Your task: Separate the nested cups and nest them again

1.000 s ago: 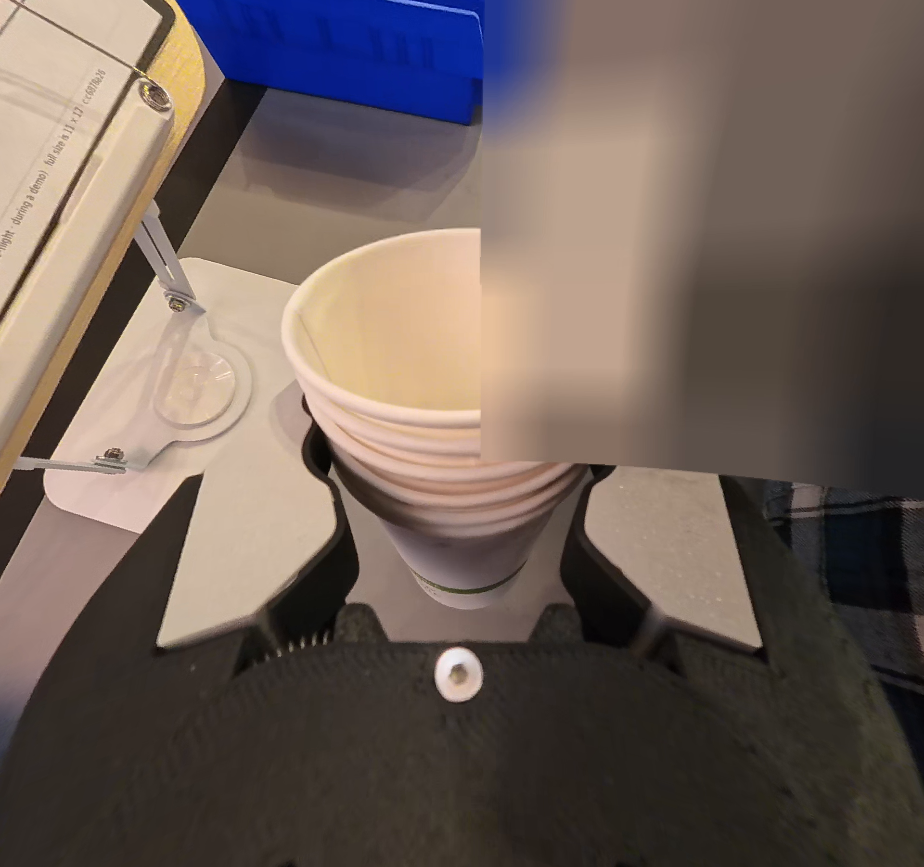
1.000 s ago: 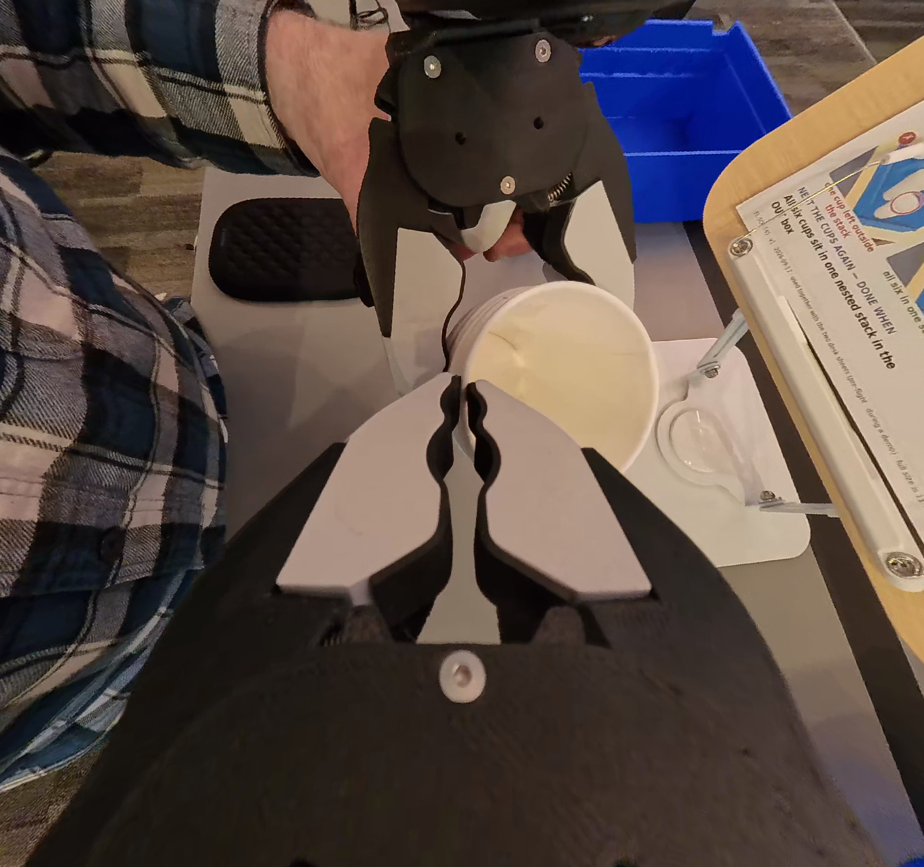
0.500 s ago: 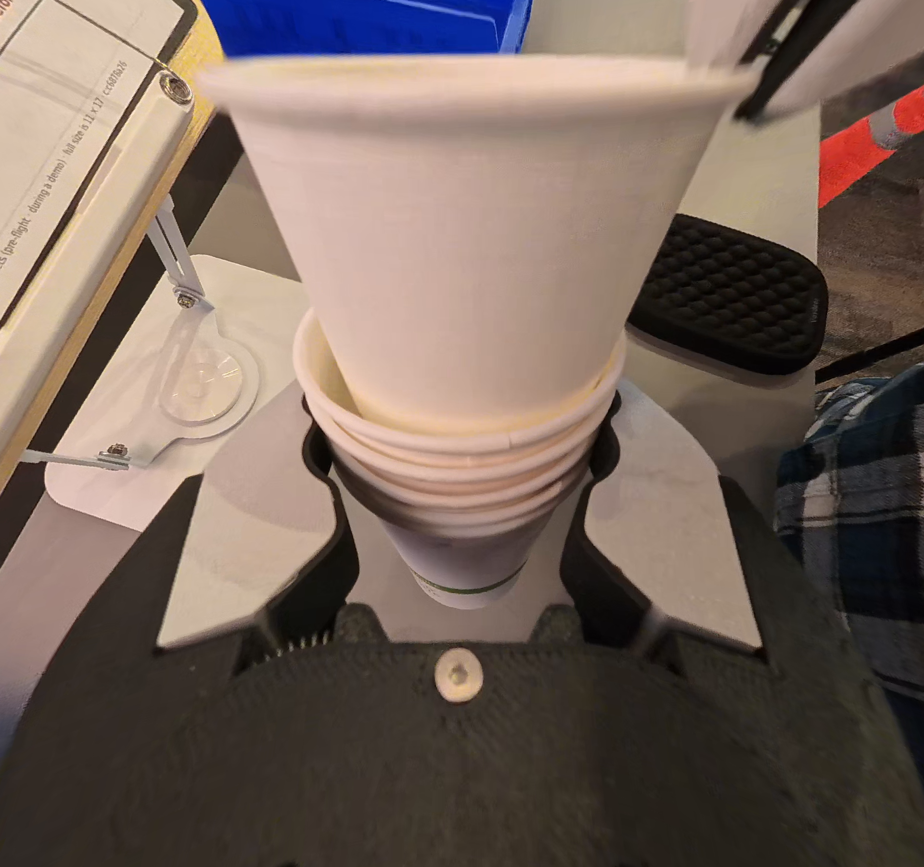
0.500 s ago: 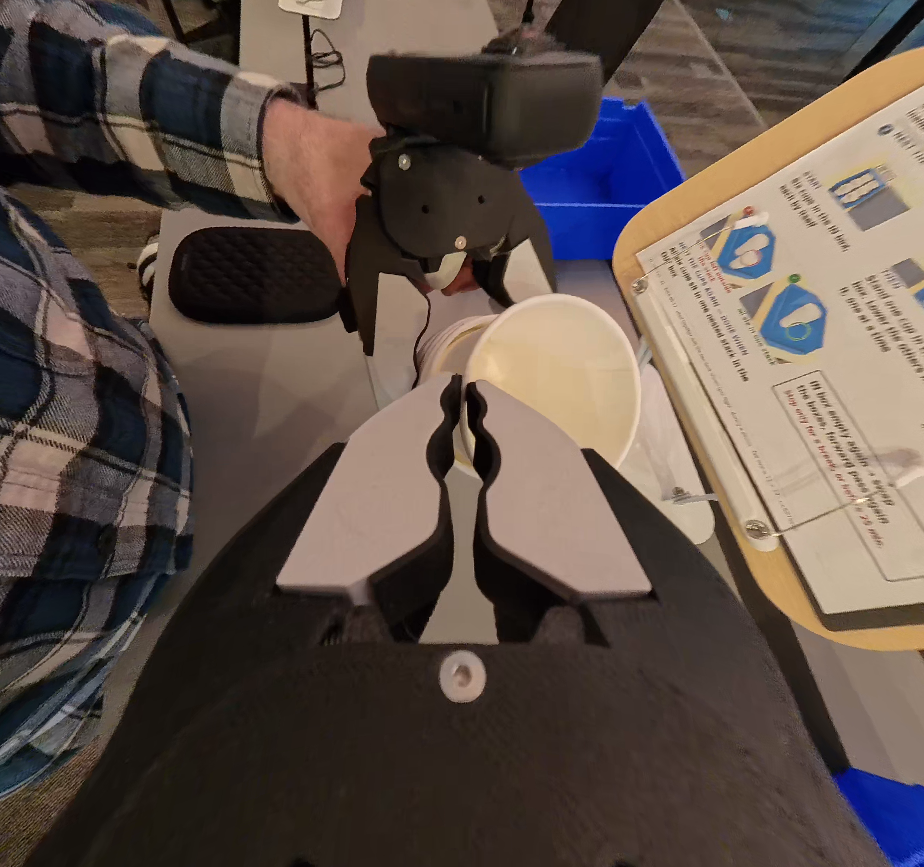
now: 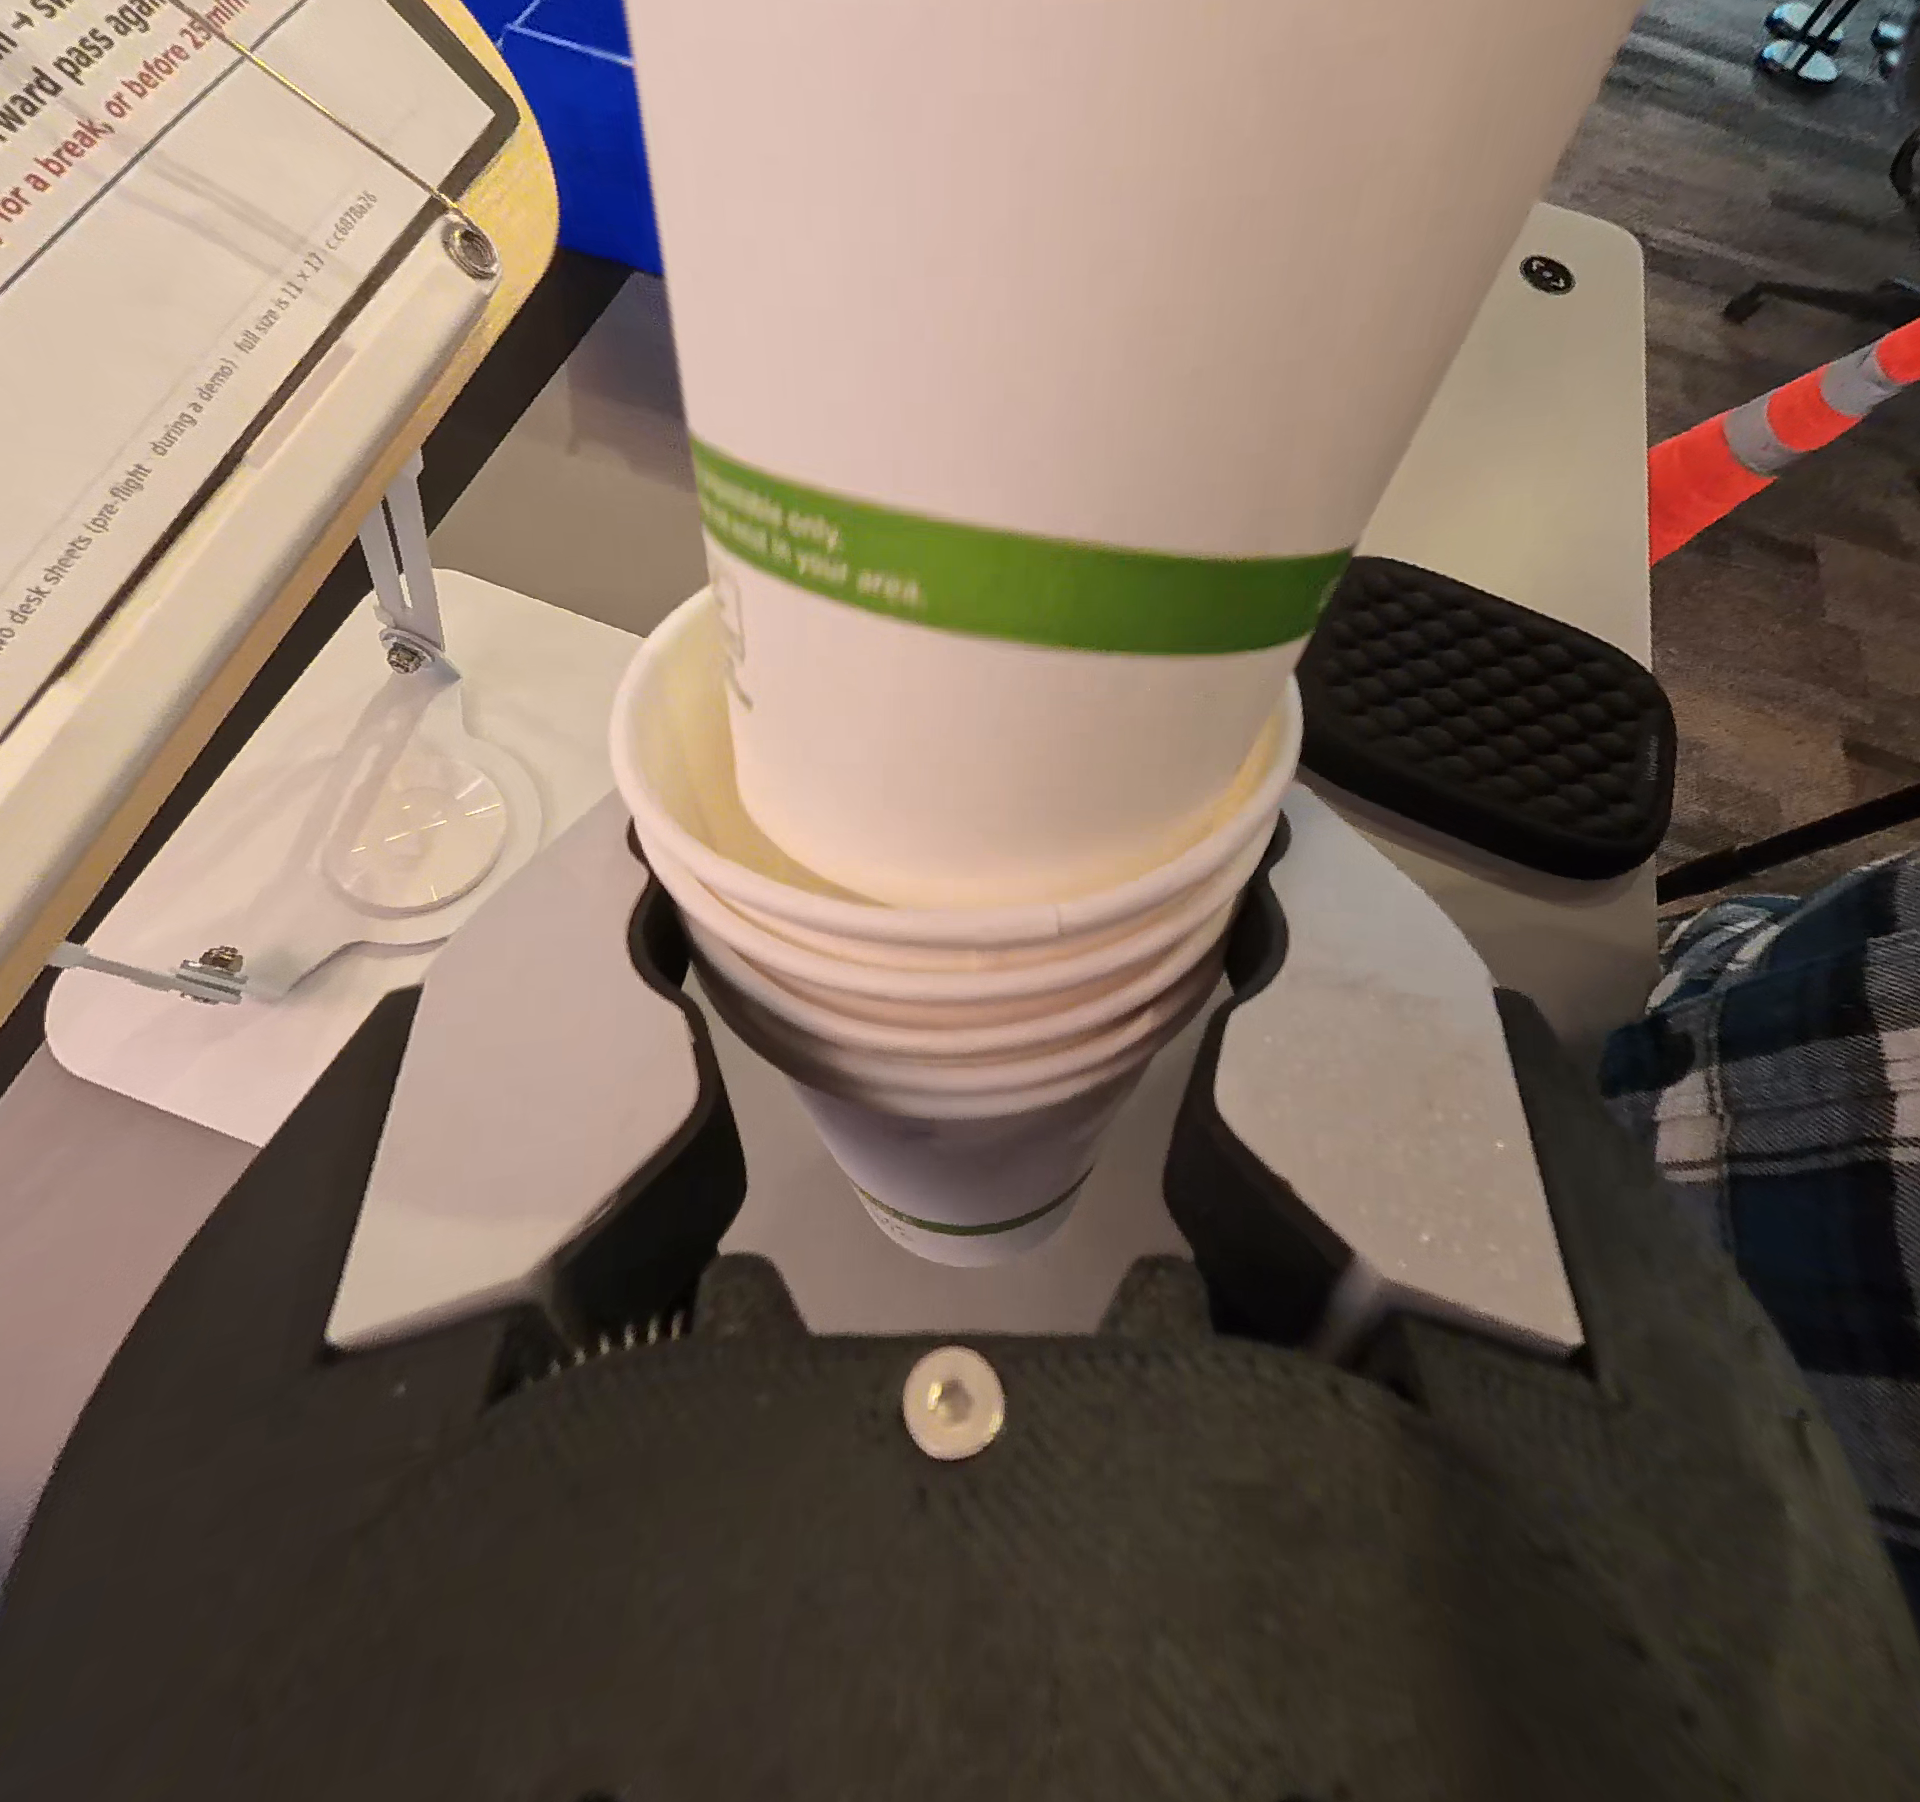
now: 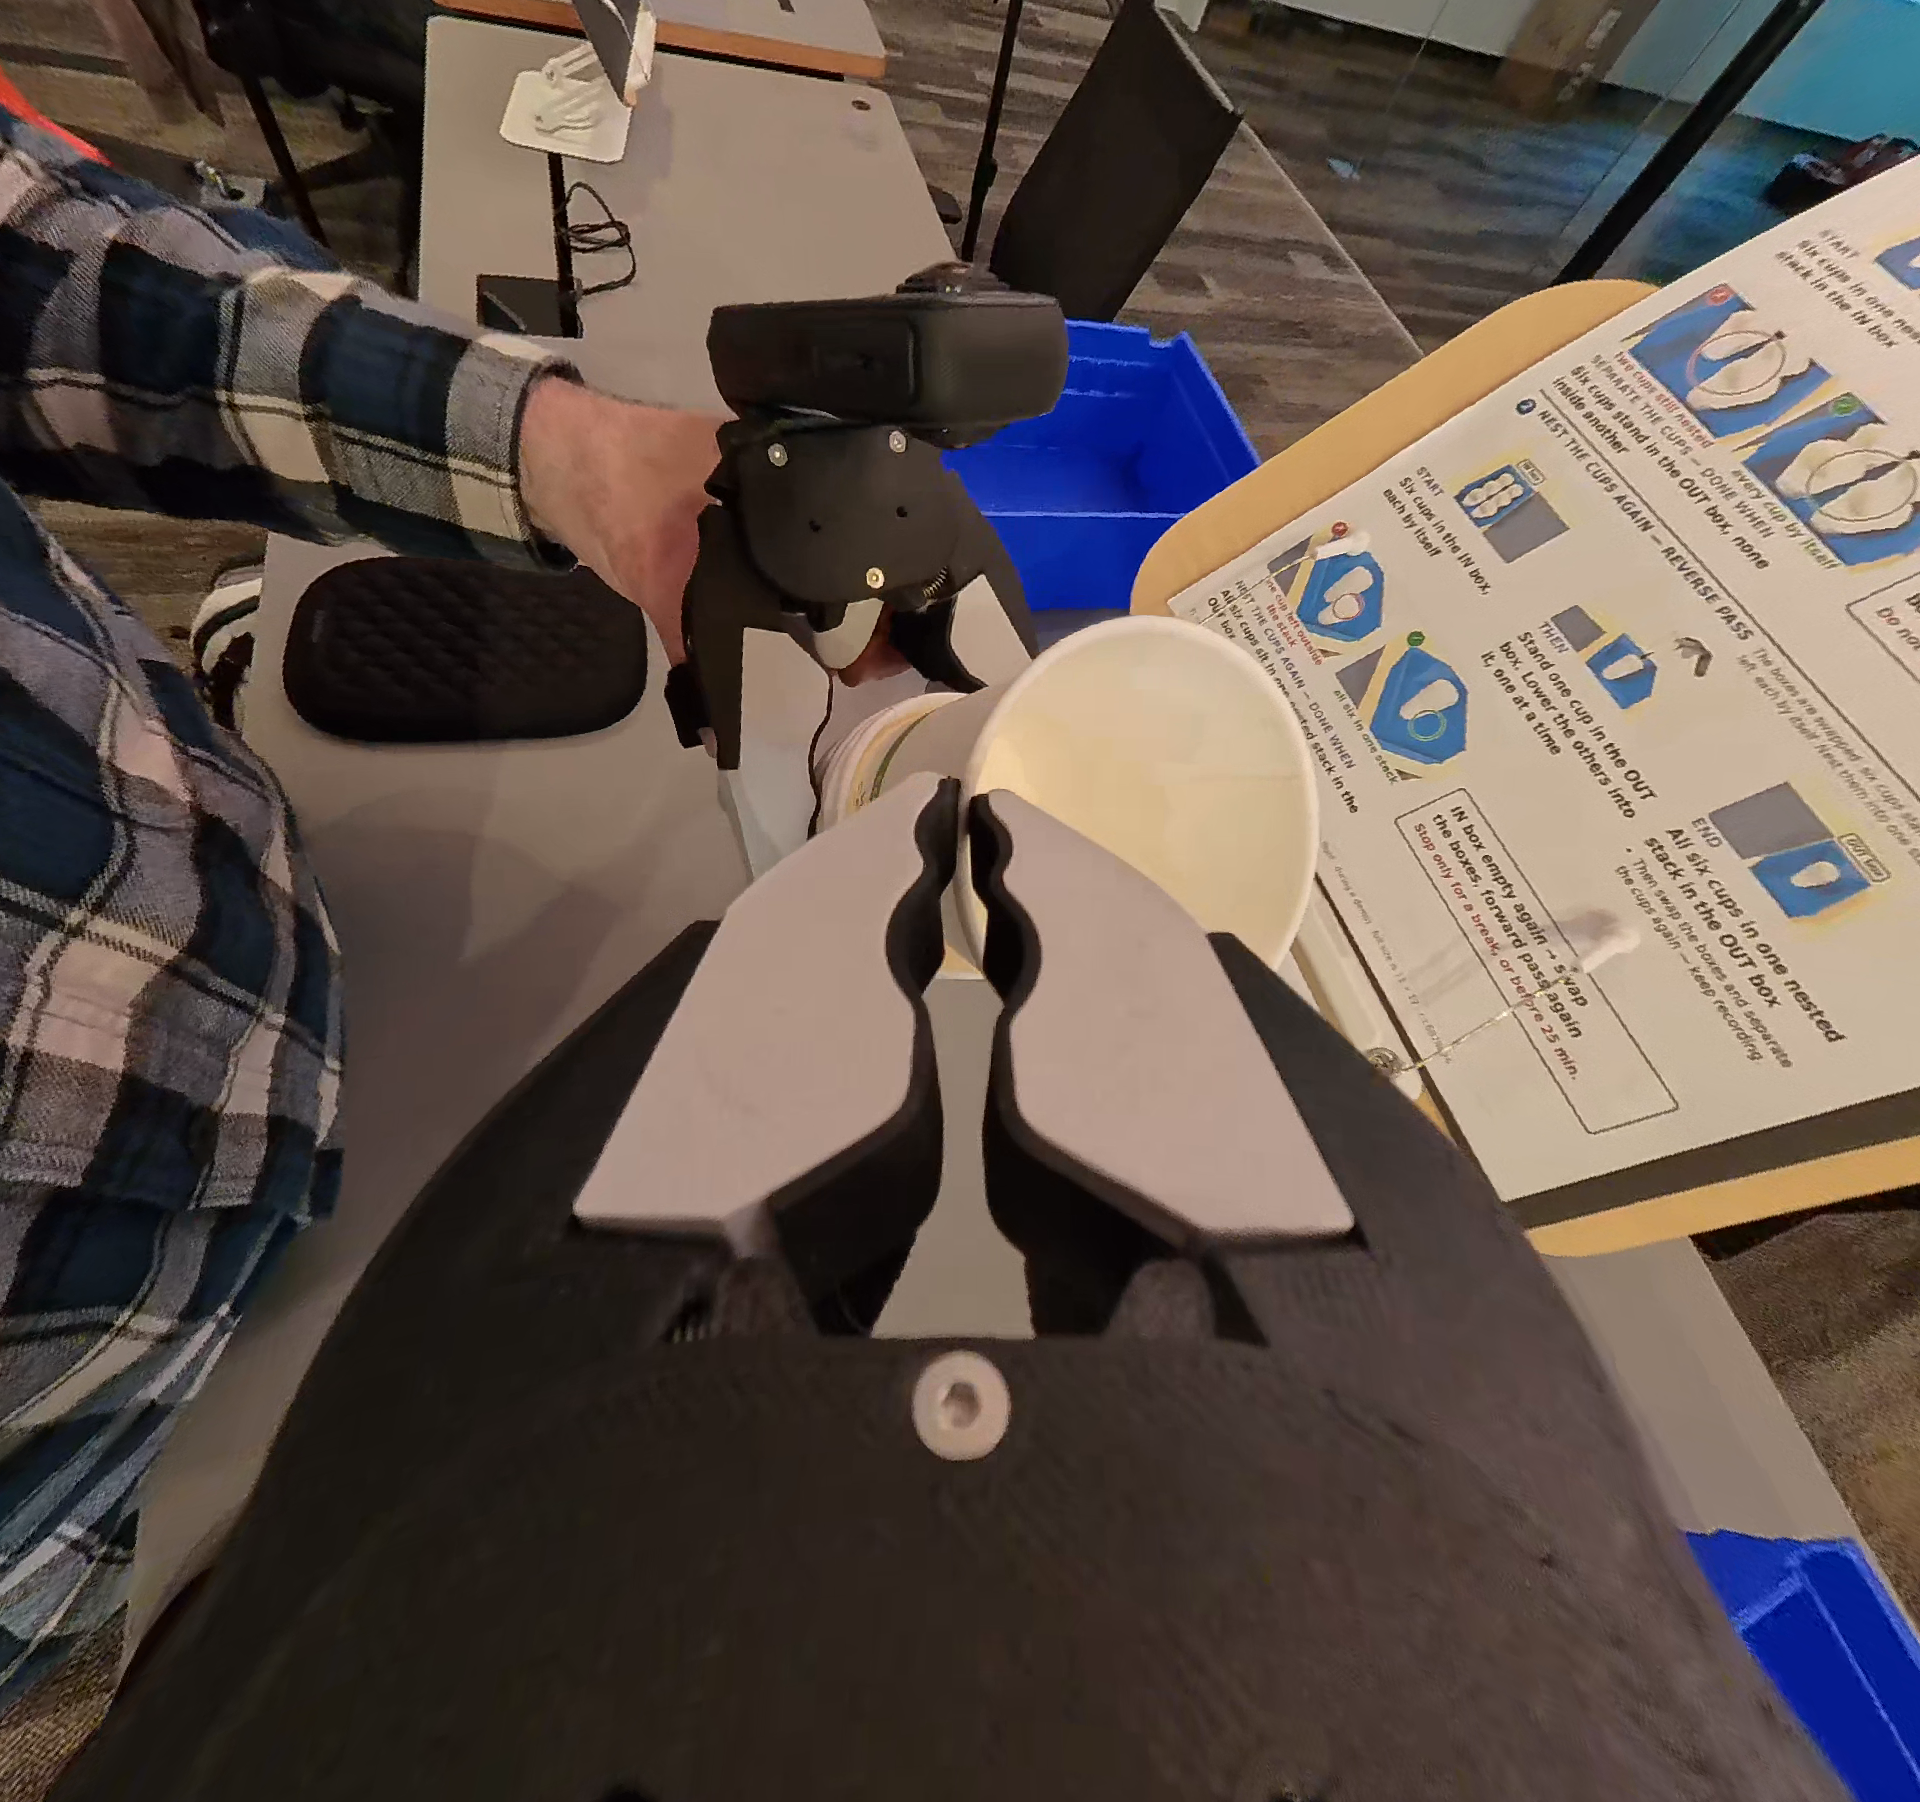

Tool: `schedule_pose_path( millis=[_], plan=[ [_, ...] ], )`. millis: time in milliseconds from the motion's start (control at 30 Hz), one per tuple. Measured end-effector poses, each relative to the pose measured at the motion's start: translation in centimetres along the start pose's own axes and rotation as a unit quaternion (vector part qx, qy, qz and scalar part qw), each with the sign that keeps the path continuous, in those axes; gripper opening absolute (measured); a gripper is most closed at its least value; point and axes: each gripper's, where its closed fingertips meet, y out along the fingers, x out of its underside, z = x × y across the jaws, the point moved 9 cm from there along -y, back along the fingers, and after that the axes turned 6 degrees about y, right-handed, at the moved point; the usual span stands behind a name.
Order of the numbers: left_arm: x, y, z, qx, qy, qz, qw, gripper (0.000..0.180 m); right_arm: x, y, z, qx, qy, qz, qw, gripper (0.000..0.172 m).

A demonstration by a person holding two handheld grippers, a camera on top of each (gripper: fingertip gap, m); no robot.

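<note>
A grey desk [image 6: 582,921] in an open office carries a blue bin [image 6: 1101,474] at its far edge and a black wrist pad [image 6: 457,646] near its left side. The left gripper [image 5: 961,911] clasps the nested stack [image 5: 956,983] above the desk, fingers [image 5: 665,931] pressed around it. The right gripper [image 6: 961,853], pinched on the rim of the top cup [image 6: 1143,796], has it almost out. Separating is in hand; next comes a straight pull clear, stack held steady
</note>
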Motion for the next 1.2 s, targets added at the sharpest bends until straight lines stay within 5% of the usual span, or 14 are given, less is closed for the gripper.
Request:
schedule_pose_path(
  millis=[467, 733, 933, 1200],
  plan=[
    [-0.4, 0.4, -1.1, -0.001, -0.010, 0.021, 1.000, 0.104, -0.1, -8.4, 6.1, 0.129, 0.015, 0.022, 0.991, 0.003],
    [-0.3, 0.0, -1.3, -0.006, -0.012, 0.023, 1.000, 0.104, 5.8, -13.3, 15.7, 0.245, 0.054, -0.042, 0.967, 0.003],
    [0.0, -0.5, -1.5, -0.012, -0.016, 0.022, 1.000, 0.104, 11.7, -12.7, 22.5, 0.310, 0.069, -0.125, 0.940, 0.003],
    [0.7, -1.1, -1.7, -0.026, -0.027, 0.020, 0.999, 0.104, 19.5, -7.3, 27.5, 0.285, 0.079, -0.246, 0.923, 0.003]
  ],
)
